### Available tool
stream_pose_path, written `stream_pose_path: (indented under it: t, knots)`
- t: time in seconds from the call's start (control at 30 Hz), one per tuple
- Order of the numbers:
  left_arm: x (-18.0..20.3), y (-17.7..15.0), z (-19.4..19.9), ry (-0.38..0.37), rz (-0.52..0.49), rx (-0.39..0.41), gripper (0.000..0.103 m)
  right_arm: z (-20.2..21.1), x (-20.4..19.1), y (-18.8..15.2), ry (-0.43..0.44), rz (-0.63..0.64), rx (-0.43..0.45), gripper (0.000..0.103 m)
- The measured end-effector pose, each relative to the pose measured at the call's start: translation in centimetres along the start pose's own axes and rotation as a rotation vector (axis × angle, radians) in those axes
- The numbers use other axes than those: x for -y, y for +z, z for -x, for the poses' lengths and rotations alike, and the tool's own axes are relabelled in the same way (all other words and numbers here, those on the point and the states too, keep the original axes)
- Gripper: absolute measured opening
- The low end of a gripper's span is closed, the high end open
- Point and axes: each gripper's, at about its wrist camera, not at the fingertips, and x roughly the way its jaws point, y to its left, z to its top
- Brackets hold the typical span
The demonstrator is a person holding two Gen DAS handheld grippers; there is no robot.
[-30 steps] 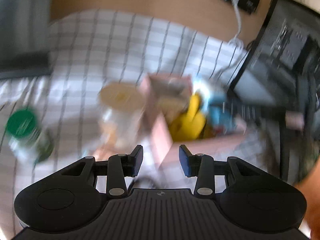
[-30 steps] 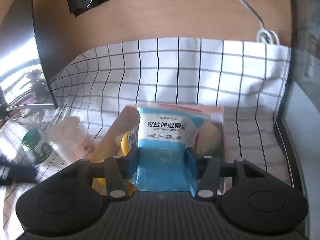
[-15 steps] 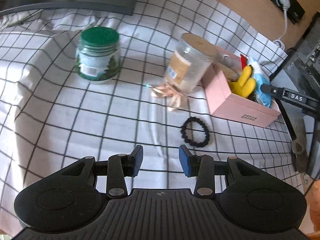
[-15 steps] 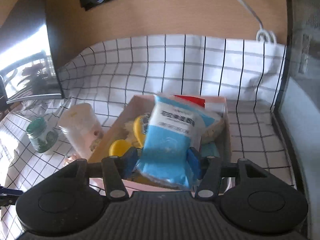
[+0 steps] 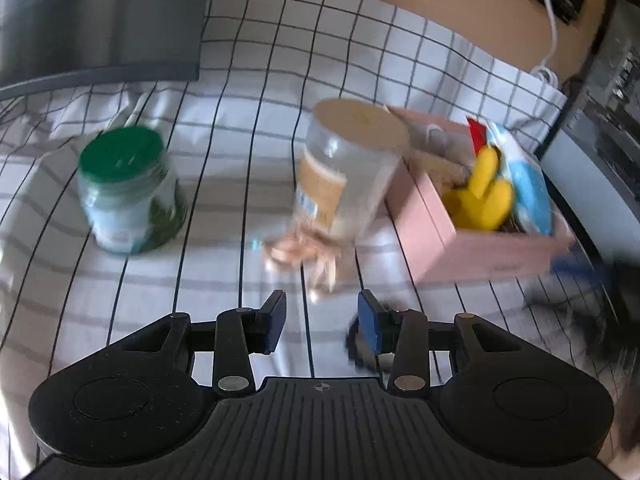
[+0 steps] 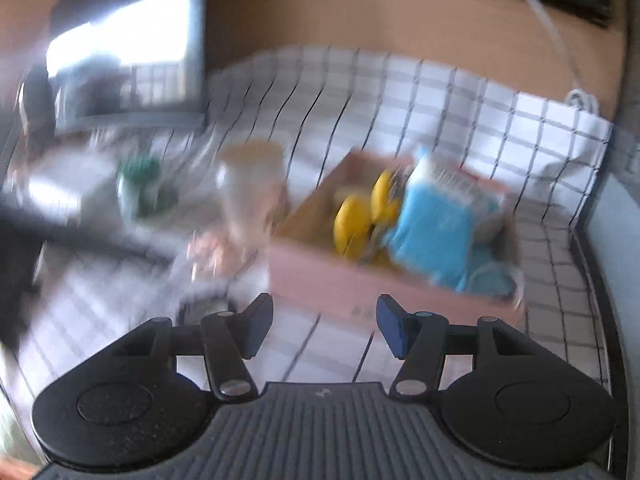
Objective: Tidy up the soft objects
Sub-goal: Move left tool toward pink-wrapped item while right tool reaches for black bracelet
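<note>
A pink box (image 5: 472,246) (image 6: 360,284) stands on the checked cloth and holds a yellow plush toy (image 5: 482,196) (image 6: 360,212) and a blue packet (image 5: 528,188) (image 6: 436,228). A pink ribbon bow (image 5: 304,252) (image 6: 208,252) lies in front of a clear jar. A black hair tie (image 5: 360,350) lies under my left gripper's right finger. My left gripper (image 5: 322,328) is open and empty, low over the cloth near the bow. My right gripper (image 6: 322,328) is open and empty in front of the box.
A clear jar with a tan lid (image 5: 348,168) (image 6: 252,188) stands left of the box. A green-lidded jar (image 5: 128,192) (image 6: 142,184) stands further left. A dark monitor (image 5: 100,20) is at the back left, dark equipment (image 5: 612,92) at the right.
My right gripper has let go of the blue packet, which now lies in the box, and has pulled back. My left gripper has moved closer to the bow and hair tie.
</note>
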Motion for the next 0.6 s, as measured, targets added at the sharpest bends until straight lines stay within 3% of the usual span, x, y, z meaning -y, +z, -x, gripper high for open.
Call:
stream_pose_path:
  t: [0.13, 0.3, 0.43, 0.6]
  knots:
    - [0.2, 2.2, -2.3, -0.007, 0.035, 0.008, 0.043, -1.1, -1.3, -1.8, 0.026, 0.012, -0.081, 0.057]
    - [0.3, 3.8, -5.5, 0.042, 0.089, -0.032, 0.043, -1.9, -2.5, -2.9, 0.023, 0.021, -0.131, 0.057]
    - [0.6, 4.0, -7.0, 0.094, 0.067, -0.076, 0.043, -2.3, -2.7, -3.3, 0.016, 0.012, -0.161, 0.057]
    - [0.6, 3.1, -6.1, 0.095, 0.027, -0.094, 0.044, -2.4, -2.3, -3.7, 0.021, -0.008, -0.155, 0.065]
